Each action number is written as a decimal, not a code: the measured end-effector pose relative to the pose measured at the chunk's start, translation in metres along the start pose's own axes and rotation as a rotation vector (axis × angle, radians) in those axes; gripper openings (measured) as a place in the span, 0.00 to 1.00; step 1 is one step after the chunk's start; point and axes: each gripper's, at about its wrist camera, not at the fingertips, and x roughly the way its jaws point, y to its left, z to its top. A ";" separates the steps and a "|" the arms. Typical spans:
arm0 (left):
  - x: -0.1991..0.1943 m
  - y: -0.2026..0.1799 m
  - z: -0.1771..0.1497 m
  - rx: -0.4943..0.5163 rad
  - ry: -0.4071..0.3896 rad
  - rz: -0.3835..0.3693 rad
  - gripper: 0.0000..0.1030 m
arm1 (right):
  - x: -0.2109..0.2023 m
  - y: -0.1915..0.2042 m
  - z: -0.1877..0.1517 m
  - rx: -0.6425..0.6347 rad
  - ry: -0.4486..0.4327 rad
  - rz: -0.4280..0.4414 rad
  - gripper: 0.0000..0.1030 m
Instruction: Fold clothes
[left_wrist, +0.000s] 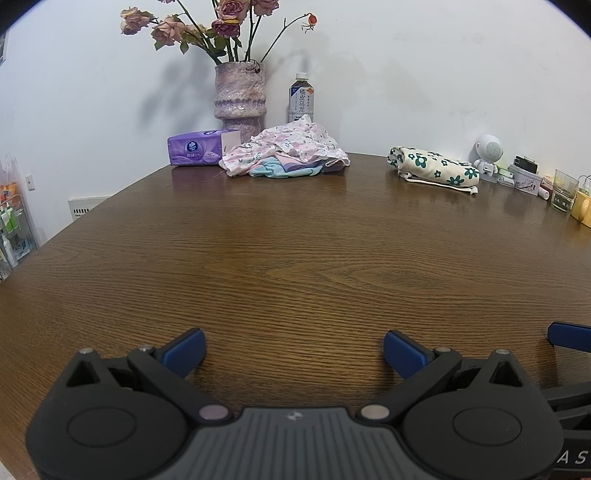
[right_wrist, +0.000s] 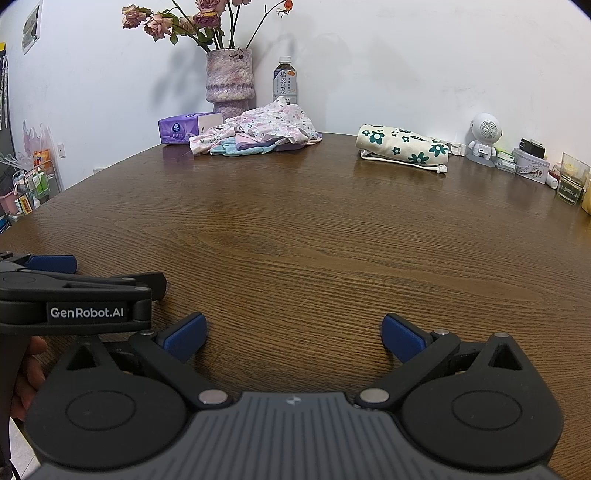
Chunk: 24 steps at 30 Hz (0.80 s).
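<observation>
1. Task object. The pile of clothes (left_wrist: 286, 157) lies at the far edge of the table (left_wrist: 295, 258): a floral pink-and-white garment (left_wrist: 295, 142) crumpled on top of pale blue and lilac pieces. It sits just in front of the vase (left_wrist: 240, 96) and the bottle (left_wrist: 301, 96), with the purple tissue pack (left_wrist: 195, 147) just beside it. Nothing in it looks folded yet.

2. Tools. My left gripper (left_wrist: 294, 349) and right gripper (right_wrist: 294, 338) both hover low over bare wood at the near edge, jaws spread wide, holding nothing, well apart from the pile.

3. Step in hand, as I judge it: reach and pick one garment. I would go for the floral top layer, pinching a raised fold near its edge so the lower pieces stay behind, then drag it onto the open wood in the middle to spread it. The vase and bottle stand close behind; I would approach from the front, low.

4. View differences. The right wrist view alone shows the left gripper from the side and a hand (right_wrist: 27, 376) on its handle. The left wrist view shows only one blue pad of the right gripper at its border. The rolled flower-print bag (right_wrist: 404, 147) appears in both.
</observation>
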 end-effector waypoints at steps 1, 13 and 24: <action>0.000 0.000 0.000 0.000 0.000 0.000 1.00 | 0.000 0.000 0.000 0.000 0.000 0.000 1.00; 0.000 0.000 0.000 0.001 -0.001 -0.001 1.00 | 0.000 0.000 0.000 -0.002 0.001 -0.001 1.00; -0.001 0.002 0.003 0.005 0.006 0.006 1.00 | 0.003 0.001 0.002 -0.025 0.012 0.015 1.00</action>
